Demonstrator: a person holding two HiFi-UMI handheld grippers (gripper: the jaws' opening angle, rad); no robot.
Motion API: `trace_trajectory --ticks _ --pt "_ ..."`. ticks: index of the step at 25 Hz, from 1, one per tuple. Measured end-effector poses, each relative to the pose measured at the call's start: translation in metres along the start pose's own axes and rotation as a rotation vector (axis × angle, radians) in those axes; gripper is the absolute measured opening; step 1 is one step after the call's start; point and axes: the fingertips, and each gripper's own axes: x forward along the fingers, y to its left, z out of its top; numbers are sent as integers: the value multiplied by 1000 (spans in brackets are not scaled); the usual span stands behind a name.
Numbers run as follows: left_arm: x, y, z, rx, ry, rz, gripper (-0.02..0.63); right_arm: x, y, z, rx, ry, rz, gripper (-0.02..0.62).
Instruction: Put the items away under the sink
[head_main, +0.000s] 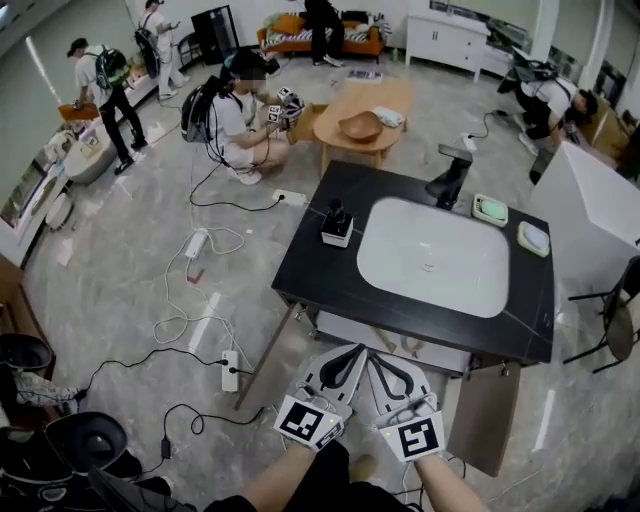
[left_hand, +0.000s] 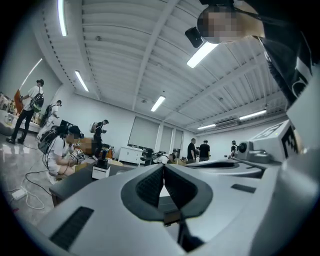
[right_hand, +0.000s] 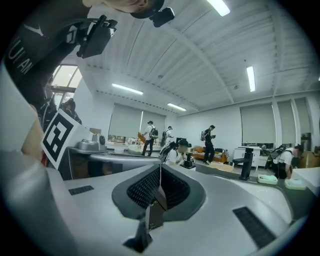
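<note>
A black vanity top (head_main: 310, 262) holds a white sink basin (head_main: 433, 257) with a black faucet (head_main: 450, 178) behind it. A black-and-white dispenser (head_main: 337, 223) stands at the basin's left. A green soap dish (head_main: 490, 209) and a paler dish (head_main: 533, 238) lie at its right. My left gripper (head_main: 356, 350) and right gripper (head_main: 373, 361) hang side by side just in front of the vanity's near edge. Both are shut with nothing between the jaws, as the left gripper view (left_hand: 163, 166) and the right gripper view (right_hand: 160, 167) show. A brown cabinet door (head_main: 497, 420) stands open below the counter.
Power strips and cables (head_main: 230, 370) trail over the floor at the left. A person squats (head_main: 235, 120) beyond the vanity beside a wooden table (head_main: 365, 115). A white block (head_main: 590, 210) and a chair (head_main: 615, 320) stand at the right. Other people move about farther back.
</note>
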Motion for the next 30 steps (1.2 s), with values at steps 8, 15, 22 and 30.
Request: trace_trajectory --ticks 8,15,22,30 --pt "60 84 21 14 23 -34 8 96 -52 13 36 31 -51 34" --pt "87 146 23 -4 50 -11 9 165 -87 12 80 109 -26 35" --pt "110 185 14 -30 70 70 11 211 -120 -2 102 151 27 37" --pt "142 216 -23 -42 158 172 164 257 -145 -34 73 231 130 43"
